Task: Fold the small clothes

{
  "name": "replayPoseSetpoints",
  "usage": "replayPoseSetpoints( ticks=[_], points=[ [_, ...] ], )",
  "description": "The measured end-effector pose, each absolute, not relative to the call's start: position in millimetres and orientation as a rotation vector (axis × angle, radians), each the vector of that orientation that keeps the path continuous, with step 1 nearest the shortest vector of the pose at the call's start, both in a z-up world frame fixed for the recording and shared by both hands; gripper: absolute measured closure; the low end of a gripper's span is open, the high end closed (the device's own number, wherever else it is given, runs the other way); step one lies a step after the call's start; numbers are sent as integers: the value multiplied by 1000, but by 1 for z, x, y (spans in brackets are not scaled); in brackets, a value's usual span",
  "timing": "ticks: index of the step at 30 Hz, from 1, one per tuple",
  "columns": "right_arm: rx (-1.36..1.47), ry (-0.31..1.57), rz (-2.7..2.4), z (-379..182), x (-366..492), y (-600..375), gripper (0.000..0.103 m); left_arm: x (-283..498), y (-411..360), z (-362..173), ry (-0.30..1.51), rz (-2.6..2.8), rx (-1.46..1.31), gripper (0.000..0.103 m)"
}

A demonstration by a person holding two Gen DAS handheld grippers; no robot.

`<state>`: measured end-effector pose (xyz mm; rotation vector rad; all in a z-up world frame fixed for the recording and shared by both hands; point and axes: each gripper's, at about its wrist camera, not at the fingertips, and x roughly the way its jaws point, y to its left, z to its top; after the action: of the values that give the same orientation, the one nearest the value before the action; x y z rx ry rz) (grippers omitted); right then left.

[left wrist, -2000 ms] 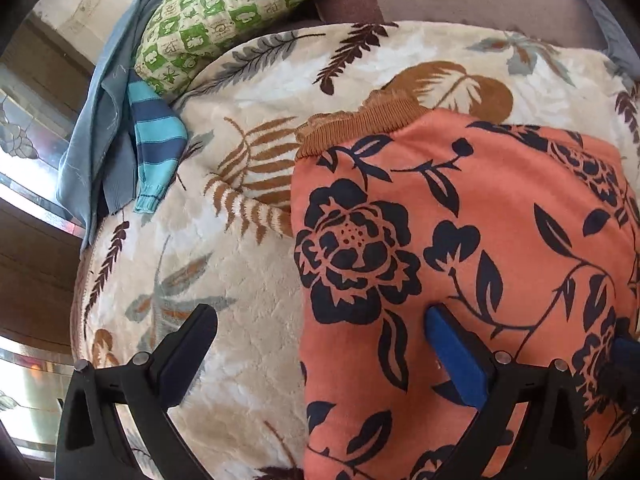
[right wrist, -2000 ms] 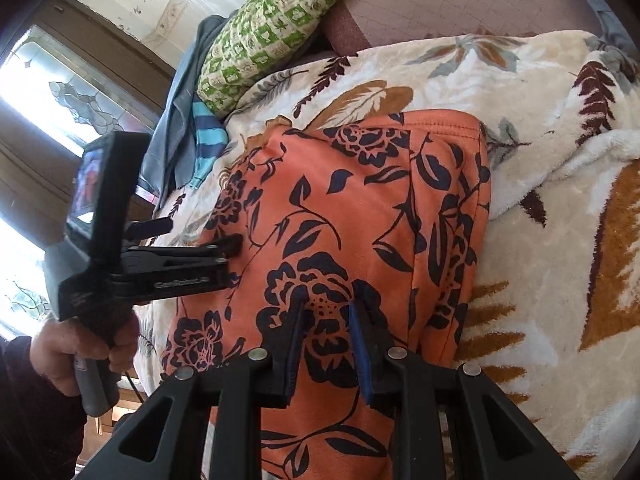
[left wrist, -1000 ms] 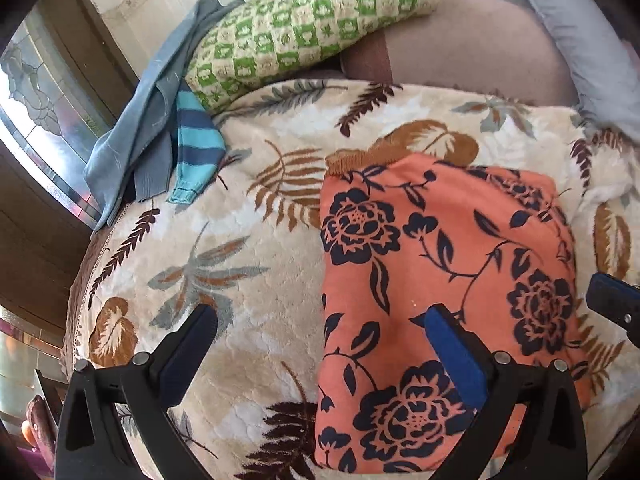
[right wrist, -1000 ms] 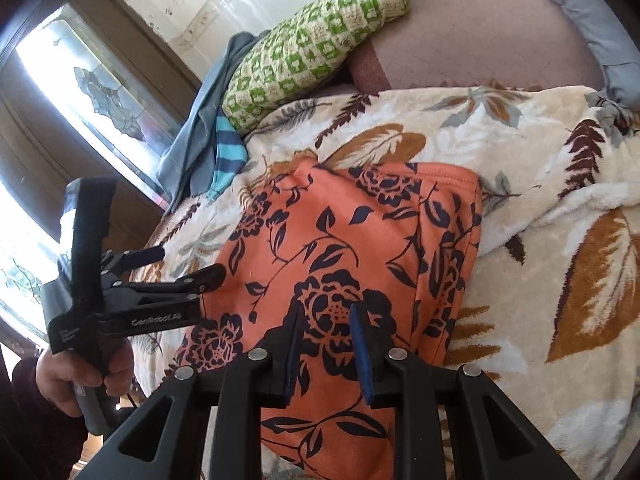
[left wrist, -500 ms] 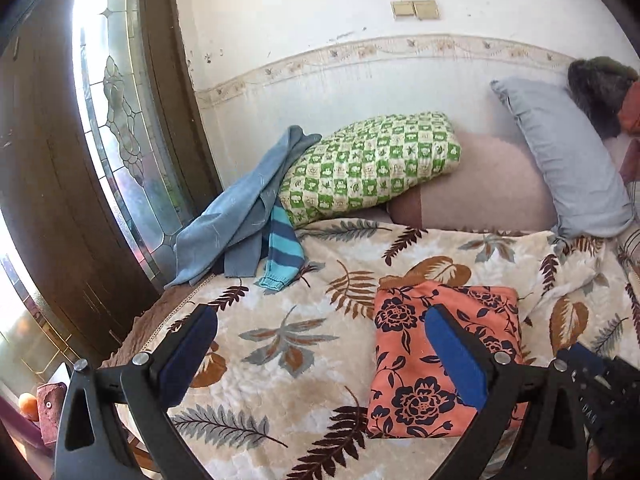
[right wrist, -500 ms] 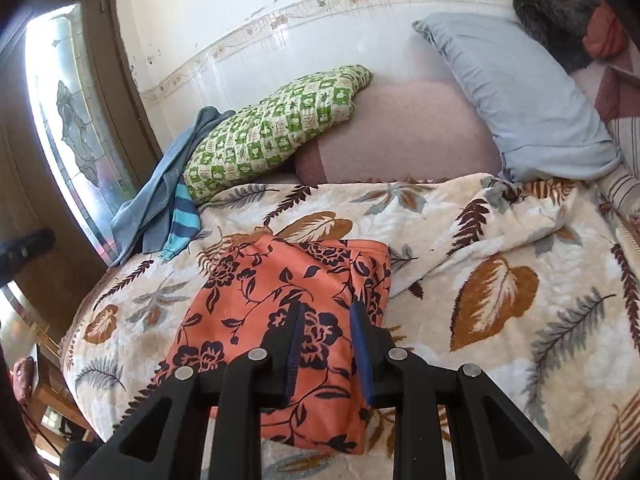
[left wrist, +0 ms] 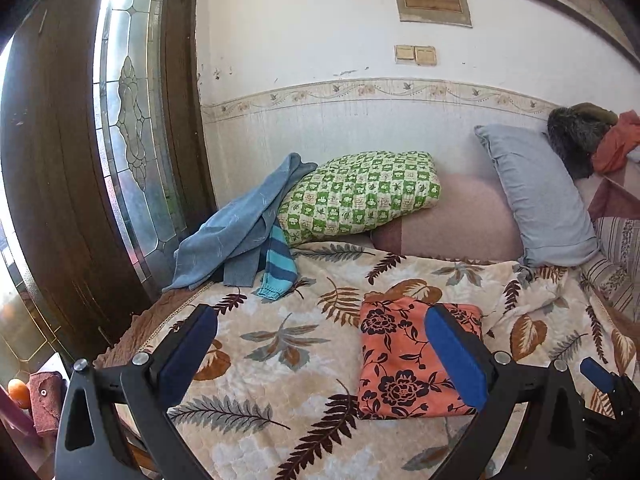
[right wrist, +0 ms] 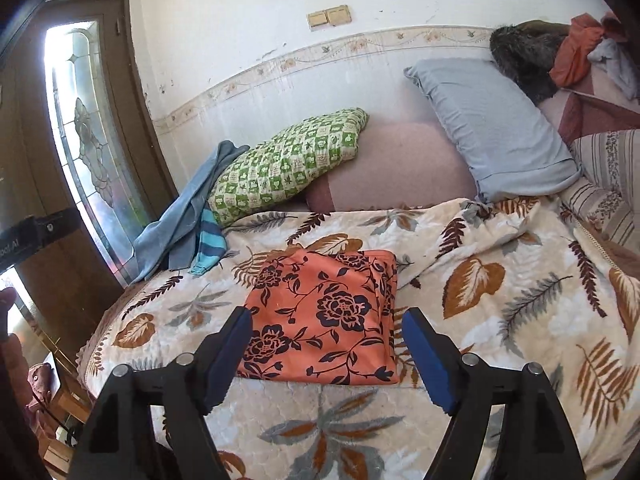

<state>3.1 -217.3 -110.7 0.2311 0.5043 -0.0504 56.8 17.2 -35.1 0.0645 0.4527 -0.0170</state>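
An orange garment with dark blue flowers lies folded into a flat rectangle on the leaf-patterned blanket; it also shows in the right wrist view. My left gripper is open and empty, held back above the bed's near edge. My right gripper is open and empty, just short of the garment's near edge. A blue fingertip of the right gripper shows at the lower right of the left wrist view.
A blue garment and a striped teal one are heaped at the bed's far left by a green checked pillow. A grey pillow leans at the wall. A dark door with stained glass stands left.
Both grippers have pulled up and back from the folded garment, which now lies farther off. My right gripper, shut earlier, has opened. The left stayed open.
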Motion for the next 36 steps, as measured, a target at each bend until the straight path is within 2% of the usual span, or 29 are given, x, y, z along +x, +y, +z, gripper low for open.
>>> replayPoseSetpoints(
  ticks=[11,24,36],
  points=[
    [166,465,-53,-80,-18,-190,23,34,35,-27,450,-47,49,0],
    [117,482,-8,-86,-16,-174,23,26,32,-34,394,20,124,0],
    [102,508,15,-95,-5,-164,23,31,28,-39,446,-54,118,0]
  ],
)
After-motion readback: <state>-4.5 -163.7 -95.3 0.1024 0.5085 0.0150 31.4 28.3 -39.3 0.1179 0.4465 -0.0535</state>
